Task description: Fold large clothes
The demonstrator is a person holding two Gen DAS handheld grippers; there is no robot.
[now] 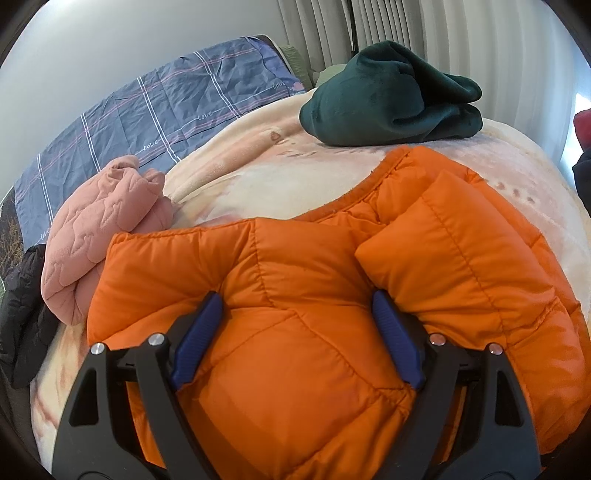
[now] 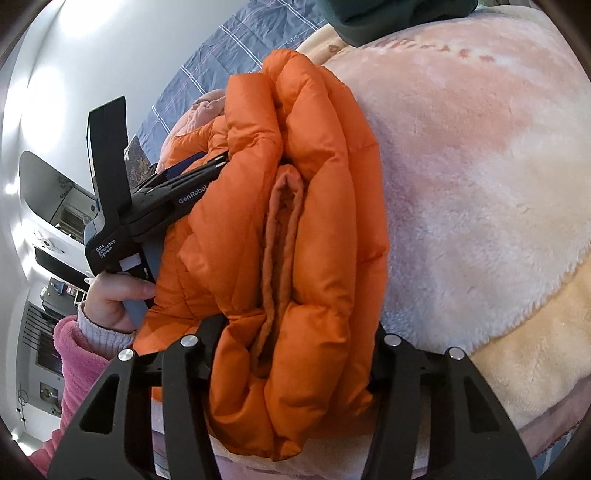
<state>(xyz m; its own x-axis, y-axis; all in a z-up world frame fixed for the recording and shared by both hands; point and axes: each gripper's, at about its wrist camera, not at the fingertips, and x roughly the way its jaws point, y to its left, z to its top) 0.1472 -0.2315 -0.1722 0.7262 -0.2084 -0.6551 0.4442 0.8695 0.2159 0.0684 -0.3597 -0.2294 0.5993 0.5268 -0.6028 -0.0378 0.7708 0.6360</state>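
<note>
An orange puffer jacket point(image 1: 295, 295) lies folded in thick layers on a cream and pink fleece blanket point(image 1: 258, 177). My left gripper point(image 1: 297, 314) has its blue-padded jaws wide apart with a thick bunch of the jacket between them. In the right wrist view the jacket point(image 2: 295, 221) stands as a thick stack of layers on the blanket point(image 2: 480, 166). My right gripper point(image 2: 295, 332) straddles the near end of that stack, its fingertips hidden by the fabric. The left gripper point(image 2: 207, 166) shows from the side, pressed into the jacket's far left.
A folded pink quilted garment point(image 1: 99, 236) lies left of the jacket. A folded dark green fleece point(image 1: 391, 96) sits at the back. A blue checked sheet point(image 1: 155, 107) covers the far left. Dark clothing point(image 1: 22, 302) lies at the left edge. Curtains point(image 1: 424, 33) hang behind.
</note>
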